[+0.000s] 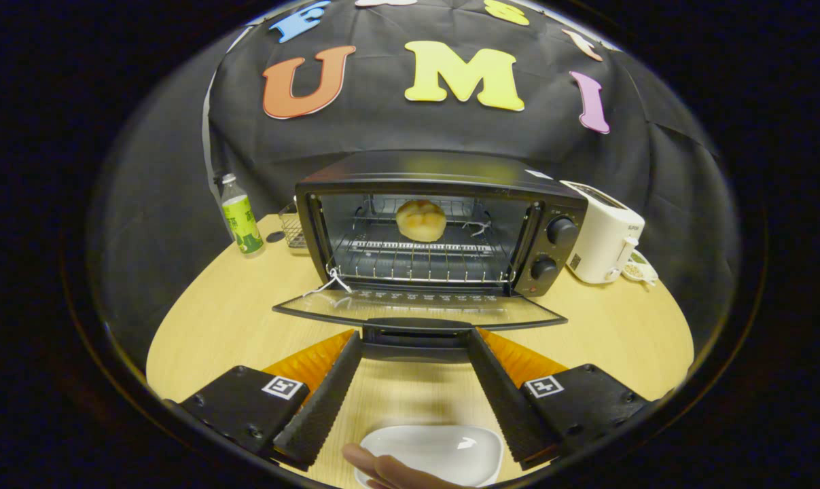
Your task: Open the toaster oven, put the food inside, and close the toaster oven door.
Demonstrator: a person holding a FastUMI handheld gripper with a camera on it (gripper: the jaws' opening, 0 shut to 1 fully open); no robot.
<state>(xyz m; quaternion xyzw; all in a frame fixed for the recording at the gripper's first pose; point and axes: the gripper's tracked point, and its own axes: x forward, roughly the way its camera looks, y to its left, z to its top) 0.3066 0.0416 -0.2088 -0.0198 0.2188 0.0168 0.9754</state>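
A black toaster oven (437, 224) stands on the wooden table (226, 319) with its glass door (416, 309) folded down flat toward me. A round golden bun (420, 219) rests on the wire rack (416, 261) deep inside. My gripper (415, 336) is open, and its two fingers reach the door's front edge. The door's black handle (415, 336) lies between the fingertips, and I cannot tell whether they touch it.
An empty white dish (443, 451) lies under the fingers, with a person's finger (382, 468) on its near rim. A green-labelled bottle (240, 217) and a small wire basket (291, 231) stand left of the oven. A white toaster (603, 234) stands to its right.
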